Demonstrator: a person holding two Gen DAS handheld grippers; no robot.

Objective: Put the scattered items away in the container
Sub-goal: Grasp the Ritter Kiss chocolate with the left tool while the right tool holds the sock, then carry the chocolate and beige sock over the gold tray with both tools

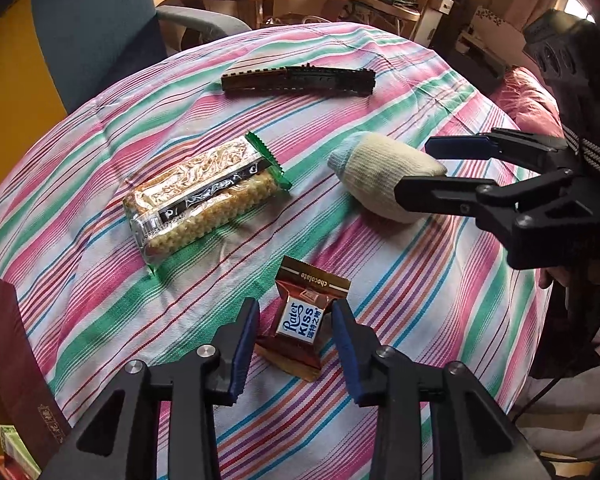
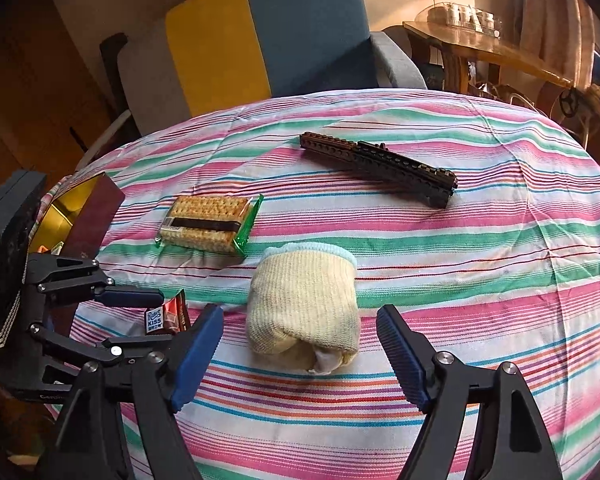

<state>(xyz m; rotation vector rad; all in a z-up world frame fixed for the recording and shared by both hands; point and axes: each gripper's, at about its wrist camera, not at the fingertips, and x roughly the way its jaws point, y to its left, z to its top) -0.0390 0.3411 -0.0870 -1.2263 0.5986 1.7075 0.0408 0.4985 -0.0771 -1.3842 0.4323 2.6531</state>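
Left wrist view: left gripper (image 1: 296, 316) narrowed around chocolate wrapper (image 1: 300, 320), right pad touching, left pad apart; cracker pack (image 1: 200, 196) ahead-left. Right wrist view: right gripper (image 2: 300, 332) wide, straddling rolled sock (image 2: 304, 312), pads apart from it; brick bar (image 2: 384, 168) beyond; container (image 2: 76, 216) far left.

- The left gripper (image 1: 296, 312) points steeply down near the surface's near edge, its blue-padded jaws narrowly parted, the right pad touching something small that lies between them.
- The right gripper (image 2: 300, 324) tilts downward further toward the surface's right side, jaws spread wide and pressing on nothing.
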